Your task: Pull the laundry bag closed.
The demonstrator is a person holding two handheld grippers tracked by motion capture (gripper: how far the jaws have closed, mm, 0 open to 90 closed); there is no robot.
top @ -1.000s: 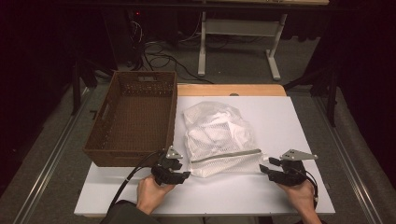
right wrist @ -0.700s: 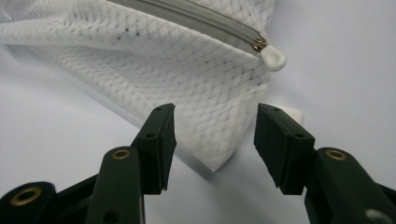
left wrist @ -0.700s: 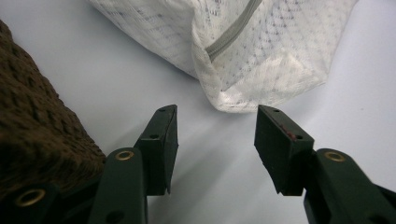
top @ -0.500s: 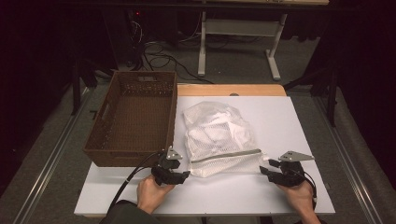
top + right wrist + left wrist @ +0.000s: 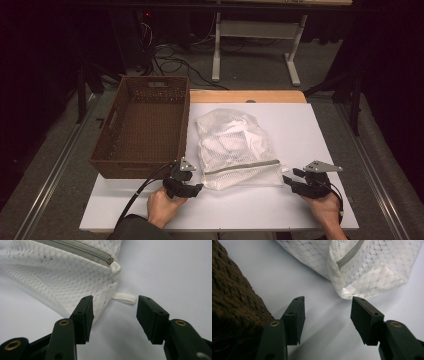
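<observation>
The mesh laundry bag (image 5: 235,150) lies flat on the white table (image 5: 300,125), just to the right of the brown wicker basket (image 5: 142,125) and close to the table's near edge. It is white, bulges with pale folded cloth inside, and carries a grey zipper (image 5: 242,167) that runs across its near end; the zipper is closed. In the right gripper view the zipper pull (image 5: 115,267) sits at the bag's corner, and a small white fabric loop (image 5: 125,298) sticks out from the corner seam onto the table.

The left gripper (image 5: 196,187) rests low at the bag's near left corner, beside the basket's front wall. In the left gripper view its jaws stand spread wide, with bare table between them and the bag's corner (image 5: 367,287) just beyond the tips, not touched.

The right gripper (image 5: 289,181) sits at the bag's near right corner, held by the person's right hand (image 5: 325,210). Its jaws are likewise spread apart and grip nothing; in the right gripper view one jaw stands in front of the mesh edge, and the fabric loop lies just ahead of the gap between the jaws.

The person's left hand (image 5: 162,207) holds the left gripper from below, a black cable (image 5: 142,192) trailing from it.
</observation>
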